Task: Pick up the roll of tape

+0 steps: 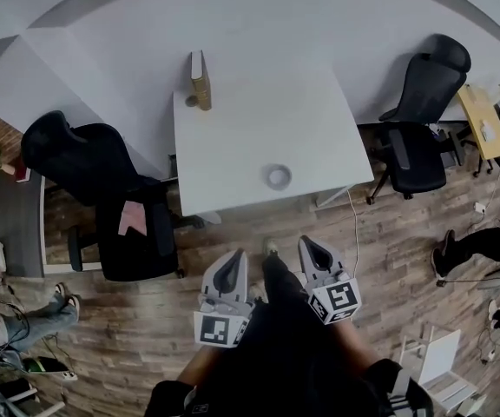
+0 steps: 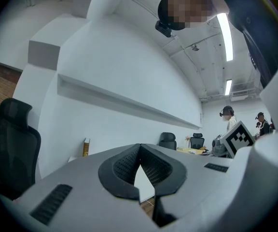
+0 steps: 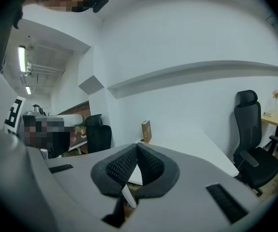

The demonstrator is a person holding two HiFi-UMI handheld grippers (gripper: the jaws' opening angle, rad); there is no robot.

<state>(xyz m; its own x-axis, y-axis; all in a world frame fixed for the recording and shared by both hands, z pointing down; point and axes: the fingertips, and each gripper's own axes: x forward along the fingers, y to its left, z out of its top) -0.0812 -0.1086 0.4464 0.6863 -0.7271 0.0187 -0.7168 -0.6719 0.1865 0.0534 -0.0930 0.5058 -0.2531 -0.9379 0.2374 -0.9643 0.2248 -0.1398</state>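
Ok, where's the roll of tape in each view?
Head view: roll of tape on the white table, near its front edge.
Left gripper view: not visible.
Right gripper view: not visible.
Shared landmark: the upright book at the table's far edge.

A white table (image 1: pixel 259 129) is seen set against the wall, and a book (image 1: pixel 200 80) is stood upright at its far left corner. A black office chair (image 1: pixel 94 176) is parked at the table's left, with a pink item (image 1: pixel 131 218) laid on its seat. A second black chair (image 1: pixel 419 115) is placed at the right, near a yellowish desk (image 1: pixel 484 120). Wood-plank flooring (image 1: pixel 389 241) is crossed by a white cable (image 1: pixel 355 228).
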